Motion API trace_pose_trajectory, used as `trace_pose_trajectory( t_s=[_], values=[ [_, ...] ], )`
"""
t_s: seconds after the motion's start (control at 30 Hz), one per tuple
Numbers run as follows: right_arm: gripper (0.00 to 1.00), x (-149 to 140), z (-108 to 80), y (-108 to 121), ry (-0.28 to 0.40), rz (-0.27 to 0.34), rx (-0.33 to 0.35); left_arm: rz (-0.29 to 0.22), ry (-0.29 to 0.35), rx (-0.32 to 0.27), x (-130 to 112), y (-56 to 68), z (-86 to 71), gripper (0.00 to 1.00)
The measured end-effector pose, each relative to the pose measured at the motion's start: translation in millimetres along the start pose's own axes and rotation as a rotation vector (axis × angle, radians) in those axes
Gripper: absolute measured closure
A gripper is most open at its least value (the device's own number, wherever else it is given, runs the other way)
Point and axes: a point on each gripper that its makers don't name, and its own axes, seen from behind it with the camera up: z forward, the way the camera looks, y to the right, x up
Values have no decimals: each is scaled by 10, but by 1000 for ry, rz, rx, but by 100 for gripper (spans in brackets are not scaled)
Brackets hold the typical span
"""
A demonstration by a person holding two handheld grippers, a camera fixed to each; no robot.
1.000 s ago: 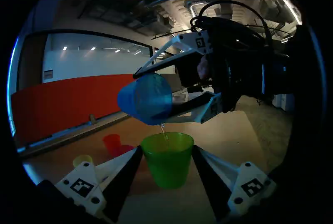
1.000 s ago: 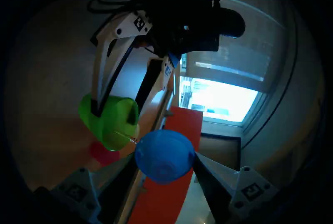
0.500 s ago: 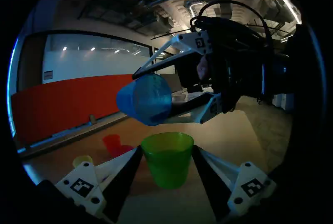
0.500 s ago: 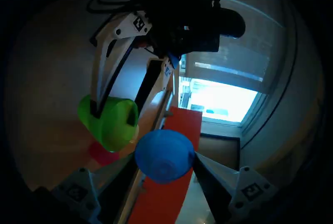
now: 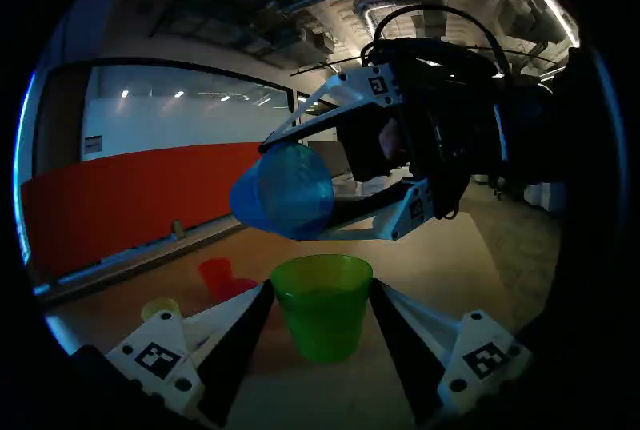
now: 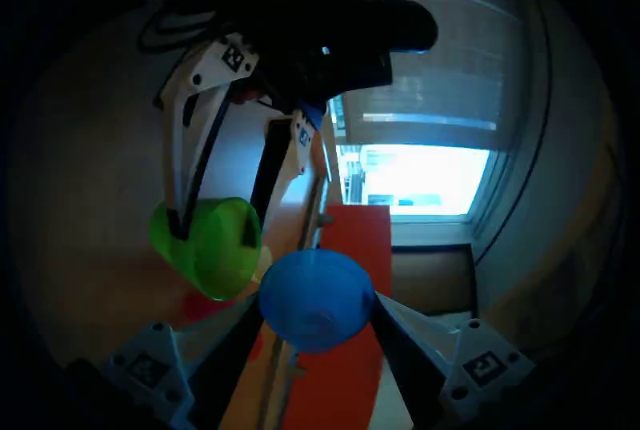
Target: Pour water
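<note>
Left gripper [image 5: 321, 290] closed on the upright green cup [image 5: 322, 320] at the table [image 5: 448, 262], fingers pressing both sides, while the right gripper [image 6: 317, 304] clamps the blue cup [image 5: 284, 202], tipped sideways just above the green rim, not touching.

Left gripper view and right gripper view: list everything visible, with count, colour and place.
green plastic cup: one, green, upright, held by the left gripper.
blue plastic cup: one, blue, tilted above the green cup, in the right gripper.
red plastic cup: one, red, on the wooden table, behind.
yellow plastic cup: one, yellow, on the table beside the red cup.
wooden table: one, tan, beneath the cups.
red wall panel: one, red, beyond the table.
left gripper: one, white and black, shut on the green cup.
right gripper: one, white and black, shut on the blue cup.
person's hand: one, on the right gripper's handle.
</note>
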Motion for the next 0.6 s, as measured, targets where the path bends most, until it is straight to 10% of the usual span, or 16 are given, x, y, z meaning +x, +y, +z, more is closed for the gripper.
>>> trace_pose_trajectory(
  t_s=[0.6],
  values=[
    [8,-337,4,-124,5,631,25,-53,31,40,50,-83,-99,13]
  ],
)
